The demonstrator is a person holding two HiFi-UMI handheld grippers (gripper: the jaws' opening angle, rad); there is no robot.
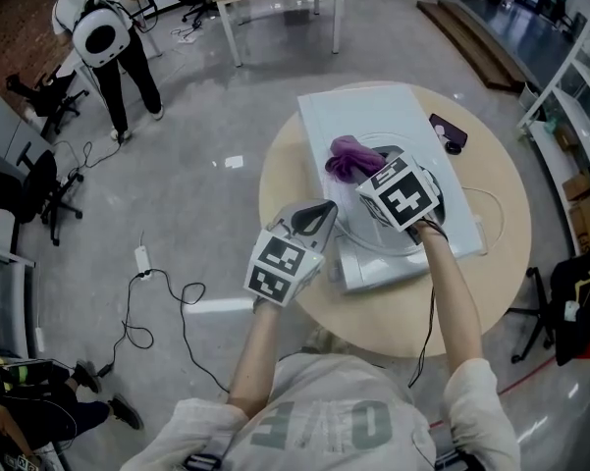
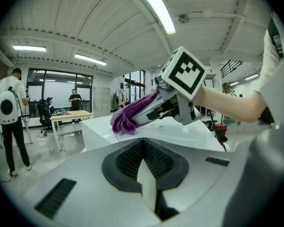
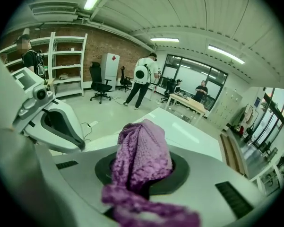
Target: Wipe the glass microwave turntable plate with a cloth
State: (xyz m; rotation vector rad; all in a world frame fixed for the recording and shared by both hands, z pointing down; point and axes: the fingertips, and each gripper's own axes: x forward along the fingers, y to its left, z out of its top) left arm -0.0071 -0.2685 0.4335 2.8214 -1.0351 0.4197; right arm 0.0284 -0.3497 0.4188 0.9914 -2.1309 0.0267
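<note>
Item: glass turntable plate (image 1: 368,234), clear and round, lay flat on a white box-shaped unit (image 1: 363,116) about the middle of the round tabletop (image 1: 496,204), toward its near edge.

Item: purple cloth (image 1: 348,155), bunched, sat at the plate's far rim. Its near end was drawn into the right gripper (image 1: 371,173), whose jaws were clamped on it. Whether the cloth pressed on the glass could not be told.

Item: left gripper (image 1: 326,207), at the tabletop's left edge, just beside the plate's left rim. Its jaws were together with nothing between them.

Item: dark phone (image 1: 446,129), on the tabletop near the unit's far right corner.

Item: person with a white backpack (image 1: 103,29), standing on the floor well apart from the tabletop.
</note>
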